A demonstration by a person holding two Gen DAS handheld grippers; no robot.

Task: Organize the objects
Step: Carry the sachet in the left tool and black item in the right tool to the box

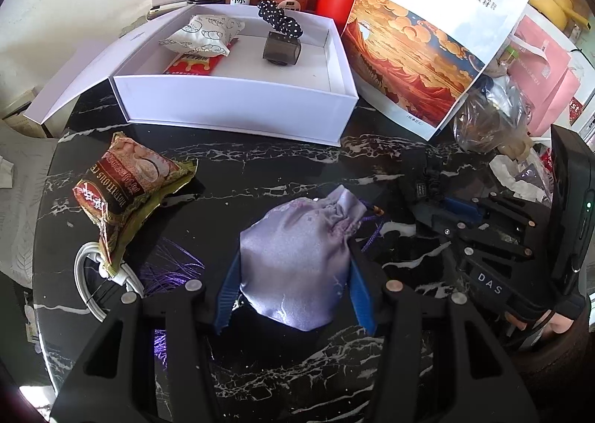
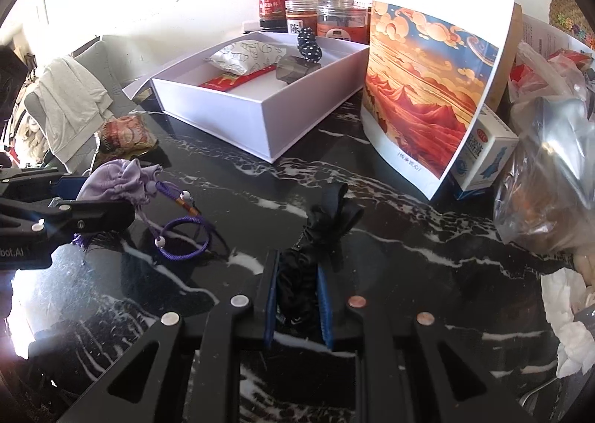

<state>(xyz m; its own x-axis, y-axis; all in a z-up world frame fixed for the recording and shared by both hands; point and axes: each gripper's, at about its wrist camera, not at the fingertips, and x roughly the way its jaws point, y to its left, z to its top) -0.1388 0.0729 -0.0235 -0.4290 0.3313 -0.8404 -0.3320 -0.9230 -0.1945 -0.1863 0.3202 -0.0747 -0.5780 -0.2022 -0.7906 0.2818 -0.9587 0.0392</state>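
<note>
Worktop: black marble point(image 1: 282, 162) veined white under both your grippers.
Left gripper point(image 1: 293, 296): your blue pads clamp the lilac satin pouch point(image 1: 297, 259), its drawstring neck toward 1 o'clock.
Right gripper point(image 2: 297, 296): narrow, pinching a black fabric item point(image 2: 319, 229) that lies on the worktop.
Snack packet point(image 1: 126, 185): at 10 o'clock from the pouch.
White box point(image 1: 238, 103): open at 12 o'clock, holding a patterned packet point(image 1: 202, 34).
</note>
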